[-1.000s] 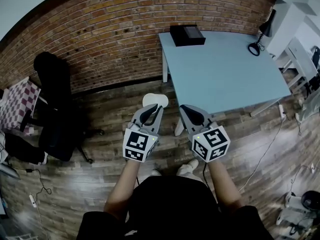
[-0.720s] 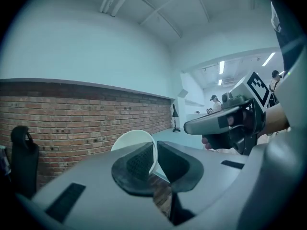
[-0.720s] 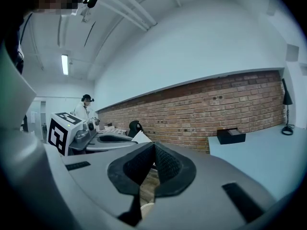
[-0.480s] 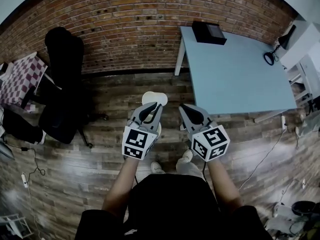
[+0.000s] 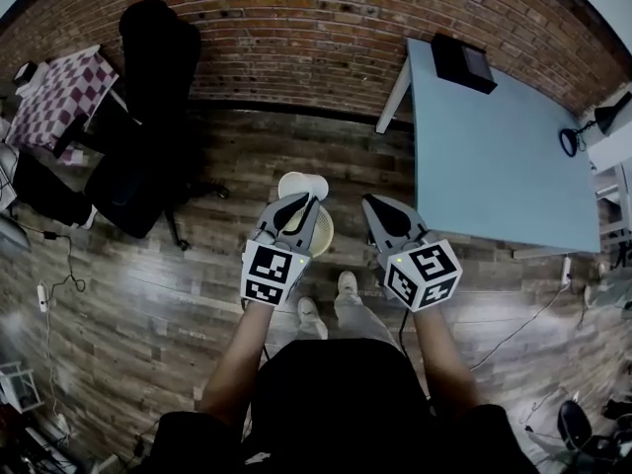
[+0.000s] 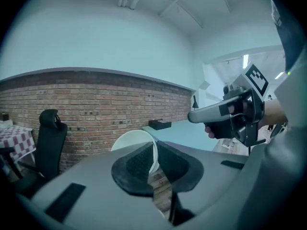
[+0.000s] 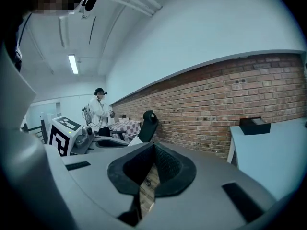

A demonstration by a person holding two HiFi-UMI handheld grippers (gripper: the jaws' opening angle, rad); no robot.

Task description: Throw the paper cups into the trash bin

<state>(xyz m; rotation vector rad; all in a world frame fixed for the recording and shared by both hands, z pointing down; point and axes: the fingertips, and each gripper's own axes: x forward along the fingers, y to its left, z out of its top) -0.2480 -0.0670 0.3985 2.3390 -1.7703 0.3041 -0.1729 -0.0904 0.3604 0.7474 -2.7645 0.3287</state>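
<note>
One paper cup point(image 5: 303, 186) pinched by rim in L gripper point(image 5: 300, 203); R gripper point(image 5: 376, 207) at its 3 o'clock, jaws closed tight, nothing btwn. Table point(image 5: 494, 156) at 2 o'clock.

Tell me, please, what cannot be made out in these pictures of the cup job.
- Cup, left gripper view: the jaws pinching it hide its lower part, so whether it is one cup or a stack is unclear.
- Pale round thing, head view: the left gripper covers most of it, so it could be the bin or another cup.
- Box on the table, head view: too small to identify.
</note>
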